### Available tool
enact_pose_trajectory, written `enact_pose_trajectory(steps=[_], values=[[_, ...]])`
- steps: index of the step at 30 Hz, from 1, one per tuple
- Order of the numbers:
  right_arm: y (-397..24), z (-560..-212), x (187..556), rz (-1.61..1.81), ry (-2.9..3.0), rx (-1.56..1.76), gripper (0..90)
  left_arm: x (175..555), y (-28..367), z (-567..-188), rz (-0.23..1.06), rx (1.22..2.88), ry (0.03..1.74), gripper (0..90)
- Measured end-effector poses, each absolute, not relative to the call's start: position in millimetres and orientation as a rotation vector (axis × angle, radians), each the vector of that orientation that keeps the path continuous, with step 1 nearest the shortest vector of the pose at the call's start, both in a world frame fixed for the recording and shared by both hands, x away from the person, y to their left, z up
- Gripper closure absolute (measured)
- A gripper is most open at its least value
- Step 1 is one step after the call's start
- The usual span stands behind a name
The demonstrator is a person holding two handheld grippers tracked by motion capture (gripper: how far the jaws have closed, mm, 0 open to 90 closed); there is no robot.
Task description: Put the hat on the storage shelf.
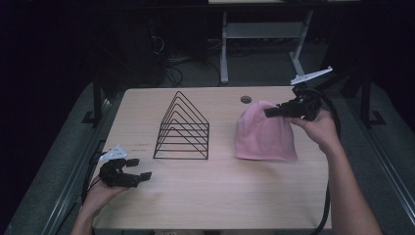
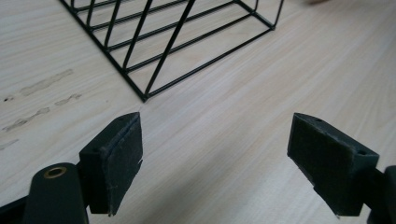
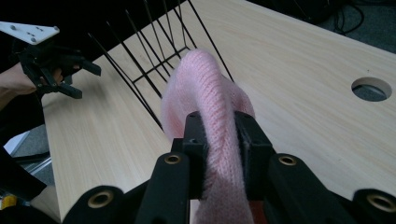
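Hat, pink knit, sits on right half of table; right tool is clamped on a fold of its crown, knit squeezed between both pads, top pulled up while the brim rests on the wood. Left tool is near the table's front left corner, jaws wide apart, nothing between them, just short of the black wire rack. Rack stands left of the hat, apart from it. Table is light wood with a cable hole at the back. Room behind is dark; a white table frame stands on the grey floor.
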State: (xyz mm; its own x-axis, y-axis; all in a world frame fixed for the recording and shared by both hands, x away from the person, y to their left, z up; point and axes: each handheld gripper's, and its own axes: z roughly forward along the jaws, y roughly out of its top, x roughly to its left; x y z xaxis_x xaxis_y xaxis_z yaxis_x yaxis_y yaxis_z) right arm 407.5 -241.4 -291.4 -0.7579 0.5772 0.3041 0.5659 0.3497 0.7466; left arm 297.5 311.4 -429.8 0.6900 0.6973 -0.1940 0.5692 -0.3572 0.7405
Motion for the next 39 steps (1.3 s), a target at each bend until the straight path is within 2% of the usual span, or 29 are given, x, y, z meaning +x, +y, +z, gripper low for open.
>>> enact_pose_trajectory(steps=[5, 22, 30, 39], values=[[-242, -281, 406, 1.419, 2.56, 1.061, 76.0, 299, 310, -422, 0.157, 2.06, 0.928, 17.8], [-233, -235, 396, 1.401, 2.544, 0.943, 75.7, 307, 314, -367, 0.155, 2.082, 0.82, 19.8], [-215, -215, 400, 1.43, 2.555, 0.87, 75.8, 318, 305, -333, 0.178, 2.101, 0.739, 20.4], [-197, -197, 403, 1.462, 2.557, 0.814, 75.8, 327, 295, -321, 0.154, 2.121, 0.708, 22.2]])
